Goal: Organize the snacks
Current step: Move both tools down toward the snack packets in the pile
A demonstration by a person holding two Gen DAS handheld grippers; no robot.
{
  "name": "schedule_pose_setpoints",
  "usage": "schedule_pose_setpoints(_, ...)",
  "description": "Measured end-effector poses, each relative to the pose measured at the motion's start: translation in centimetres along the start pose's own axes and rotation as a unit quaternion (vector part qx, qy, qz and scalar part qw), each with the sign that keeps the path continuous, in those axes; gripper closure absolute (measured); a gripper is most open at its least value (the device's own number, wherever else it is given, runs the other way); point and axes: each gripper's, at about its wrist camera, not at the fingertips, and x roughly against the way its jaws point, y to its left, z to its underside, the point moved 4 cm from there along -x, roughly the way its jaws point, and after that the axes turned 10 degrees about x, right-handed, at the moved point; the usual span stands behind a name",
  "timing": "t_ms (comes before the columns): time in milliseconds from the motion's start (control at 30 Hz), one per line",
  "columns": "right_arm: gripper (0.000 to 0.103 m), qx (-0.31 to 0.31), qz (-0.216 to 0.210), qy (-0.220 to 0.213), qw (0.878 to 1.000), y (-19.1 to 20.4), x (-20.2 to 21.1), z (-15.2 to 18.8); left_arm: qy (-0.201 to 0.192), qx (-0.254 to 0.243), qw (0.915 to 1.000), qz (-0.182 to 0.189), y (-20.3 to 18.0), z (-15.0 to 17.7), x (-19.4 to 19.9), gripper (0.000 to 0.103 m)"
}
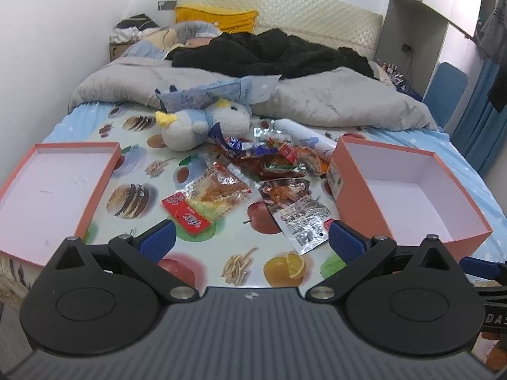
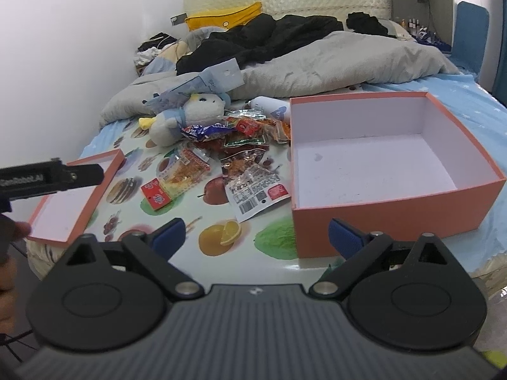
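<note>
Nearest my left lens sat the left tongs (image 1: pixel 250 240), blue pads spread wide, nothing between them, hovering over a fruit-print mat (image 1: pixel 202 262) laid on the bed. My right tongs (image 2: pixel 256 237) were likewise wide apart and empty, just short of the pink box (image 2: pixel 389 212).

- Snack pile (image 1: pixel 272 158) lay mid-mat, between the pink box (image 1: pixel 358 202) on the right and a shallow pink lid (image 1: pixel 95 196) on the left. Both containers showed bare white insides.
- 2 packets lay nearest me, apart from the heap: a red-and-yellow packet (image 1: pixel 209 199) and a barcode packet (image 1: pixel 301 218) lying flat, its lower corner close beside the box wall.
- Right view showed the same barcode packet (image 2: pixel 253 193) just beside the box's near-left corner.
- Plush toy (image 1: pixel 202 123) lay at the far edge of the pile; a white bottle (image 1: pixel 304 134) lay on its side behind the snacks.
- Grey duvet (image 1: pixel 332 101) and black clothing (image 1: pixel 272 53) were bunched toward the headboard.
- Left tongs' black body (image 2: pixel 50 177) showed at the right view's left edge, over the lid (image 2: pixel 79 190).
</note>
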Motion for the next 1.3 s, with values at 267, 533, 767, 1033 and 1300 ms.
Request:
schedule_pose_setpoints(267, 0.029, 0.022, -0.026, 0.006, 0.999, 1.7, -3.1, -0.5, 0.030, 0.018, 0.9994, 0.003, 1.9, -0.3, -4.9, 0.000)
schedule_pose_setpoints(533, 0.029, 0.068, -0.047, 0.010, 0.997, 4.2, -7.4, -1.8, 0.044, 0.020, 0.9988, -0.011, 4.6, -1.5, -10.5, 0.000)
schedule_pose_setpoints(767, 0.031, 0.079, -0.065, 0.009, 0.995, 4.3, -11.8, -3.4, 0.059, 0.011, 0.9982, 0.003, 6.7, -2.5, -16.1, 0.000)
schedule_pose_setpoints(1033, 0.030, 0.118, -0.037, 0.015, 0.992, 5.4, -17.3, -3.8, 0.077, -0.018, 0.9965, 0.025, 7.2, -2.8, -22.6, 0.001)
schedule_pose_setpoints(1300, 0.029, 0.133, -0.024, 0.033, 0.990, 5.5, -22.3, -4.6, 0.093, -0.083, 0.9905, 0.059, 6.7, -4.1, -27.8, 0.001)
